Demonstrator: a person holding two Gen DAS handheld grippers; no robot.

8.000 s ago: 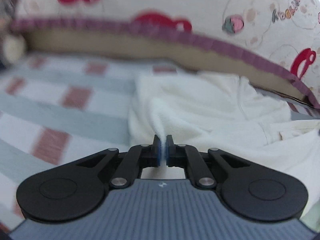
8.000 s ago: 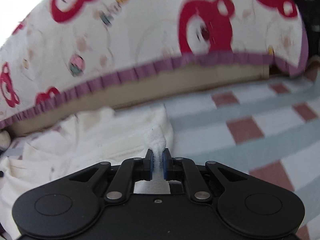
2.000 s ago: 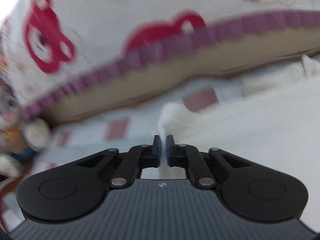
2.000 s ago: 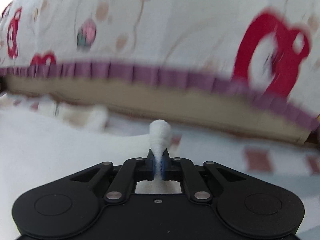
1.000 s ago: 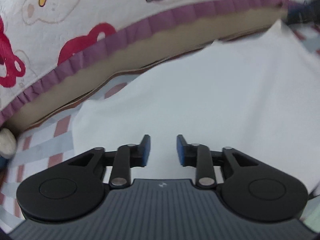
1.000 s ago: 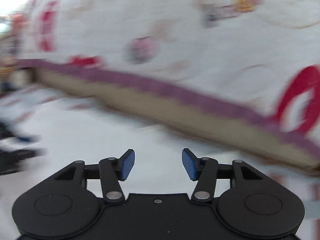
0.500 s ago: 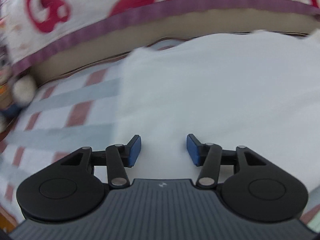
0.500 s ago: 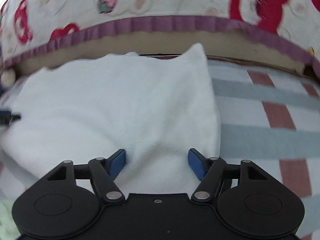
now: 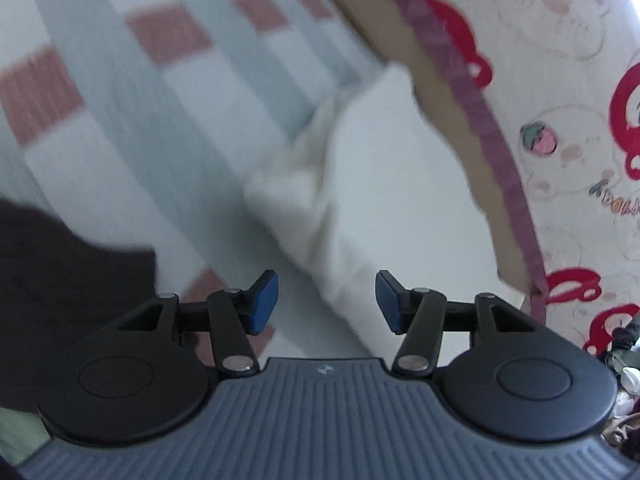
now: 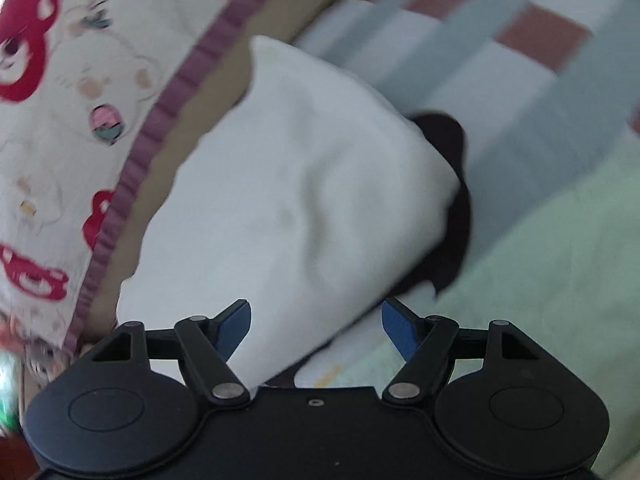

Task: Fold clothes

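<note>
The white garment (image 9: 380, 184) lies folded in a soft heap on the checked bedsheet (image 9: 120, 80), close against the quilt's edge. My left gripper (image 9: 326, 302) hovers at its near edge, its jaws opening, the blue pads (image 9: 264, 300) apart and pressing on nothing. The right wrist view shows the same white garment (image 10: 300, 184) from its other side. My right gripper (image 10: 316, 328) is above its near corner, jaws opening wide. Cloth shows between the pads (image 10: 396, 328), which do not touch it.
A cartoon-print quilt with purple trim (image 9: 560, 120) borders the garment; it also fills the left of the right wrist view (image 10: 60, 120). Dark cloth (image 9: 60, 272) lies near my left gripper. A dark item (image 10: 452, 184) pokes out behind the garment. Pale green fabric (image 10: 540, 260) lies to the right.
Both grippers, shut on pinched white cloth two seconds ago, have let go and opened wider. Both views have rolled sideways, and the garment now lies folded on the sheet.
</note>
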